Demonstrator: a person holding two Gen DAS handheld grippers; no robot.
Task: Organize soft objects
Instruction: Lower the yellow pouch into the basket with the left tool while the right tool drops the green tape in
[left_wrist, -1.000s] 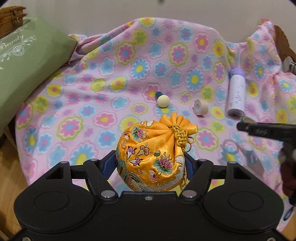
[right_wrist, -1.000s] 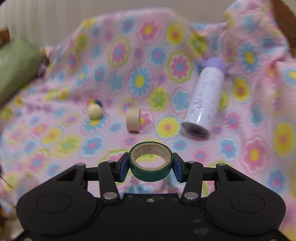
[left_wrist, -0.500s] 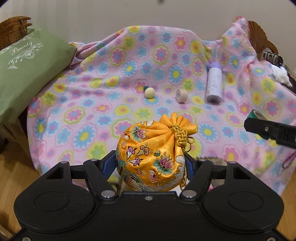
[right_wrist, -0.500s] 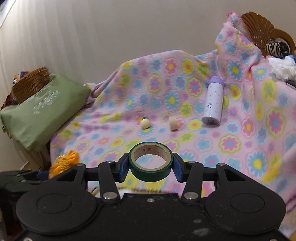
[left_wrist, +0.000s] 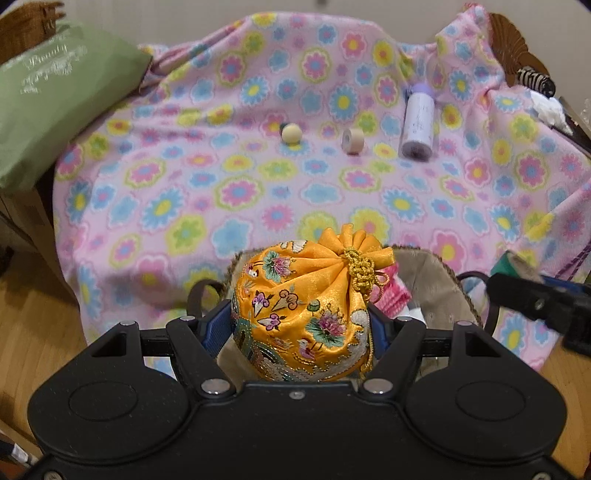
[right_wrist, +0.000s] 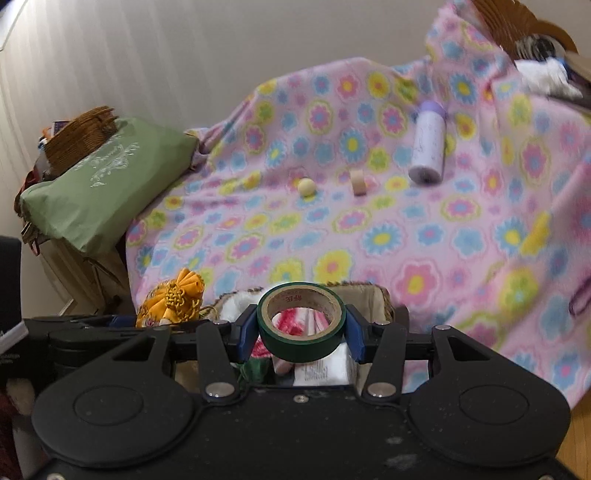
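My left gripper (left_wrist: 301, 325) clamps the pouch (left_wrist: 303, 310) above the basket (left_wrist: 439, 291); my right gripper (right_wrist: 301, 328) pinches the tape (right_wrist: 301, 321) over it too.

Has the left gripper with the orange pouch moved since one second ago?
Yes. The left gripper, holding the orange pouch, moved back from the blanket.

Blanket (left_wrist: 236, 192): spreads over the surface, far side at 12 o'clock.
Ball (left_wrist: 290, 133): on the blanket, at 12 o'clock.
Small roll (left_wrist: 351, 140): just beside the ball, at its 3 o'clock.
Bottle (left_wrist: 418, 125): lying on the blanket, at the small roll's 3 o'clock.
Cushion (left_wrist: 48, 107): off the blanket's edge, at 10 o'clock.
Basket (left_wrist: 439, 288): before the blanket's near edge, at 6 o'clock.
Pouch (left_wrist: 306, 314): over the basket.
Tape ring (right_wrist: 301, 321): over the basket, at the pouch's 3 o'clock.
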